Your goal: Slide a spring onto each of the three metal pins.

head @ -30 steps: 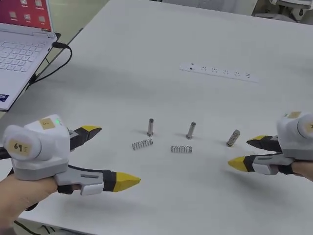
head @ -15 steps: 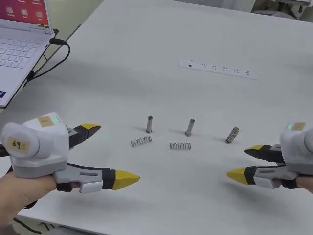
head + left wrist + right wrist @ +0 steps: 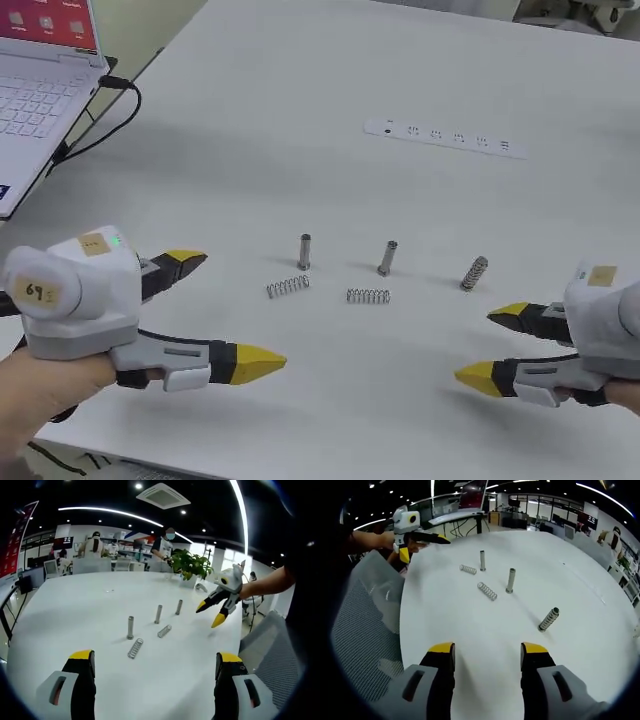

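White worktop (image 3: 300, 120) carries three upright metal pins: left pin (image 3: 304, 251), middle pin (image 3: 388, 257), and right pin (image 3: 475, 272), which has a spring on it. Two loose coil springs (image 3: 288, 287) lie just before the first two pins. A white power strip (image 3: 443, 139) lies beyond them, and an open laptop (image 3: 40, 80) is at far left. The left gripper (image 3: 245, 309) and right gripper (image 3: 474, 346) hover with fingers wide apart, holding nothing.

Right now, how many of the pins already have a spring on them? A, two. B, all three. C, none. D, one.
D: in the head view the right pin is sleeved in a spring, while the left pin and middle pin stand bare, with the left spring and middle spring lying loose beside them.
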`<state>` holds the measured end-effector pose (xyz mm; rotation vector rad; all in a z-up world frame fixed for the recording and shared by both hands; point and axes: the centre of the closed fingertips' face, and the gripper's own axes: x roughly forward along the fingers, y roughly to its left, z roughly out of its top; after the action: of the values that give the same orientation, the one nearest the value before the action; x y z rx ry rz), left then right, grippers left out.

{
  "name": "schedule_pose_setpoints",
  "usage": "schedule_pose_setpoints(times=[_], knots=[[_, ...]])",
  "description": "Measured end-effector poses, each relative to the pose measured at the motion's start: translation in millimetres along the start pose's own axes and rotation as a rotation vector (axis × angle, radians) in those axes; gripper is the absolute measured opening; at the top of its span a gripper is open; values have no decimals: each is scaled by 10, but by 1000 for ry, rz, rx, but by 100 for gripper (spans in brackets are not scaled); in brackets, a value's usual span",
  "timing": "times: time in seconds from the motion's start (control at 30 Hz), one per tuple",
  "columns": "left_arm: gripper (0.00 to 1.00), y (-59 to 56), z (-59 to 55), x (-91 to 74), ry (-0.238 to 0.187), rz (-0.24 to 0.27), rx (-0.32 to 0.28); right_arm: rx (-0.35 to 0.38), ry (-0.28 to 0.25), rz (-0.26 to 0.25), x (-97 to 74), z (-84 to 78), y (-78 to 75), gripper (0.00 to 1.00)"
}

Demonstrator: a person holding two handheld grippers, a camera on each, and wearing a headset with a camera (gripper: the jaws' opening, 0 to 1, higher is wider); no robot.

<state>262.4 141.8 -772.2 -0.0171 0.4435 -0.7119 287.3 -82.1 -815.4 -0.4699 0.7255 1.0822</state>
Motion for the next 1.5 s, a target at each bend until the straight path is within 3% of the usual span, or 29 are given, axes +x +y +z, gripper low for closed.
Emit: schedule_pose_setpoints(times=[0.2,0.57,0.7,0.9,1.23,1.37,1.5], knots=[[98,-9,-14,-2,4,-2,0,-63,5,10,55,110,4,49],[98,46,1,-50,-1,4,-5,-143,-22,45,239,470,64,45],[98,60,-1,-56,-1,5,-4,-201,4,61,326,521,84,41],[97,61,-10,-49,3,1,-3,-237,3,77,428,663,86,38],[97,66,-39,-56,6,1,-7,-321,26,88,625,760,17,30],[97,63,-44,-52,7,1,-6,-389,39,72,690,791,23,17],[97,69,-49,-58,10,0,-2,-381,56,83,795,779,22,20]])
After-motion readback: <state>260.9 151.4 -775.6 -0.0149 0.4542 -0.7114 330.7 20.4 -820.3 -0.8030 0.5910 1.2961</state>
